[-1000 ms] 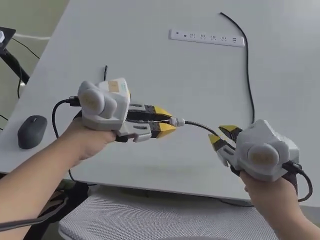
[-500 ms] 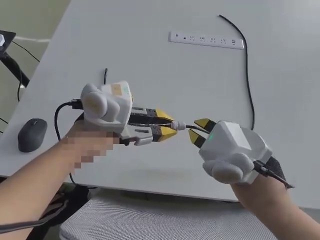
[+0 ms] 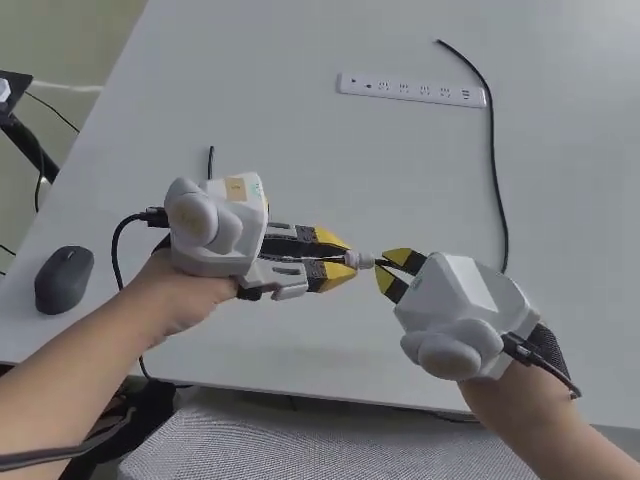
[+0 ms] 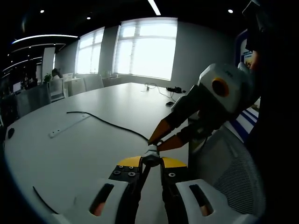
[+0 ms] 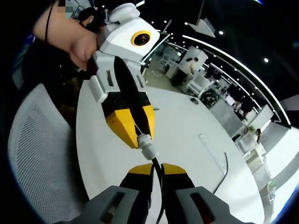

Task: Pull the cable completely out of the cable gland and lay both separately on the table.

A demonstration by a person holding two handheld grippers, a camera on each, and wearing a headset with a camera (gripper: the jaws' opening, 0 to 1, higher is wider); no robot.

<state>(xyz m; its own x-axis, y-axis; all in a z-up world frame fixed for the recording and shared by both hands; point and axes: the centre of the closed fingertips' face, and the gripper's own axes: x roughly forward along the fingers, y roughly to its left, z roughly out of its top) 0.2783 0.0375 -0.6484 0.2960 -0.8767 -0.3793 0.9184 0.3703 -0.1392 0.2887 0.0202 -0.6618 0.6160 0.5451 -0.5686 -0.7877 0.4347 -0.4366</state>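
Cable gland [image 3: 357,262]: white, held in the air at centre of the head view, above the near part of the bench [image 3: 300,150]. Left claw [image 3: 348,260] is clenched on it, jaws pointing toward frame right. Cable [image 5: 157,164]: thin, black, leaves the gland's free end and passes straight between the jaws of the right claw [image 3: 386,270], which is clamped on it just beside the gland. The two claws are almost tip to tip. Power strip [image 3: 411,88] lies at upper centre, mouse [image 3: 63,279] at far left.
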